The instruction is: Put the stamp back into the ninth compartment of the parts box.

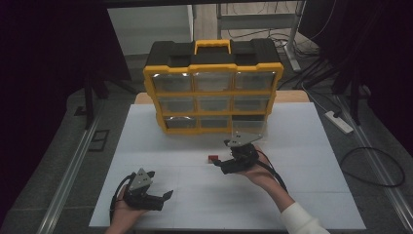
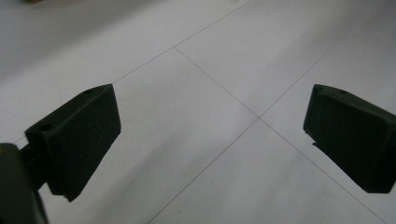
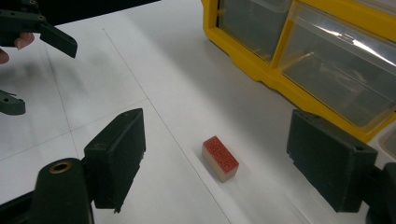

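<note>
1. Red-topped little block point(image 3: 220, 158) is sitting on the white table point(image 1: 302, 161), lying flat, right between the jaws of the right gripper point(image 3: 233, 163) but not touching either one. Jaws are spread wide, nothing in them. In the high view the block point(image 1: 212, 158) is just left of that gripper point(image 1: 225, 163), in front of the yellow organizer point(image 1: 213, 92).

2. Biggest risk imo: the block sits at an angle to the jaws. Close on it like that and the pads will probably catch corners instead of flat sides, so it twists or squirts out across the smooth table.

3. It's low and small. Come in too high and the jaws shut over nothing; too low and the tips scrape the tabletop and shove it forward.

4. One drawer point(image 1: 248, 130) in the bottom row looks pulled out near the right hand. Swinging the block up toward it could clip the drawer's clear wall, or miss and drop it beside.

5. Left gripper point(image 1: 164, 196) is well apart, down near the table edge, jaws also wide and empty. If the organizer slides when bumped, nothing's steadying it.
</note>
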`<action>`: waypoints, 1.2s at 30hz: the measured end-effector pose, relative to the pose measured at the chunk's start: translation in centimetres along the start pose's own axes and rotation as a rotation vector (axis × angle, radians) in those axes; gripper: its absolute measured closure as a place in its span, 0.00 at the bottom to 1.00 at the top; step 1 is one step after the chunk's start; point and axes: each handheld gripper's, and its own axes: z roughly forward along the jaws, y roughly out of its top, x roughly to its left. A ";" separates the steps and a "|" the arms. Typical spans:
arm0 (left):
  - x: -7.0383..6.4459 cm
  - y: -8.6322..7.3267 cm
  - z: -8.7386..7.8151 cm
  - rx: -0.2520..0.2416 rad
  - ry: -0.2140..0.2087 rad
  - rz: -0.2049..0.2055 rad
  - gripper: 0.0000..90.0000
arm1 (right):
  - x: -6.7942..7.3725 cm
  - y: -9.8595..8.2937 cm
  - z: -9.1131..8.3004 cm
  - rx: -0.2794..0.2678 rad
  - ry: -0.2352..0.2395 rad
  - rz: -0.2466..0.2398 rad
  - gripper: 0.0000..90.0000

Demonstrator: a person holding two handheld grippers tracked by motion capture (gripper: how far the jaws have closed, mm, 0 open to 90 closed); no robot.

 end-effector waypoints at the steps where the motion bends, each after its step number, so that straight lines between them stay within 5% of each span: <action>1: 0.0 0.0 0.0 0.000 0.000 0.000 0.05 | 0.0 0.0 0.1 0.002 0.001 0.000 0.22; 27: 0.0 0.0 0.0 0.007 -0.006 0.010 0.05 | -0.7 -0.7 4.4 0.094 0.035 0.010 0.25; 36: 0.0 0.0 0.0 0.007 -0.008 0.011 0.05 | -0.3 -1.0 5.2 0.122 0.027 -0.022 0.26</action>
